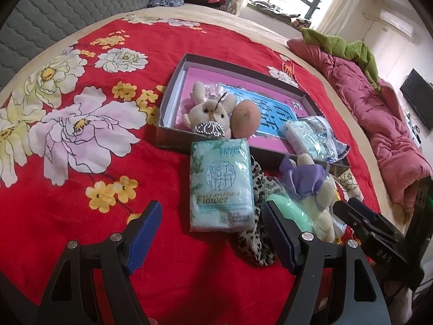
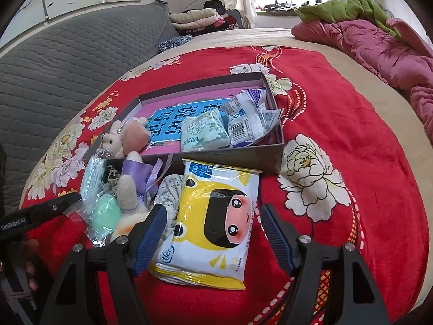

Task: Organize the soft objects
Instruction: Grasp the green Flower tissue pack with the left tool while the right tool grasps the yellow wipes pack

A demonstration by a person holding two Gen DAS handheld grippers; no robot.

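A shallow grey box (image 1: pixel 173 140) (image 2: pixel 243 155) lies on the red flowered bedspread. In it are a cream plush rabbit (image 1: pixel 208 113) (image 2: pixel 112 142), a brown plush ball (image 1: pixel 245 117), a green tissue pack (image 2: pixel 203 130) and a crinkled plastic bag (image 2: pixel 249 119). Before the box lie a green "Flower" tissue pack (image 1: pixel 222 187), a leopard cloth (image 1: pixel 257 246), a plush toy with a purple bow (image 1: pixel 305 181) (image 2: pixel 135 178) and a yellow cartoon wipes pack (image 2: pixel 213 224). My left gripper (image 1: pixel 211 216) is open around the Flower pack. My right gripper (image 2: pixel 212 218) is open around the wipes pack.
A grey quilted headboard (image 2: pixel 67 62) rises at the left. A pink quilt (image 1: pixel 379 124) (image 2: pixel 379 46) with a green cloth lies along the bed's right side. Folded clothes (image 2: pixel 194 17) are stacked at the back. A mint sponge in plastic (image 2: pixel 105 214) lies by the plush toy.
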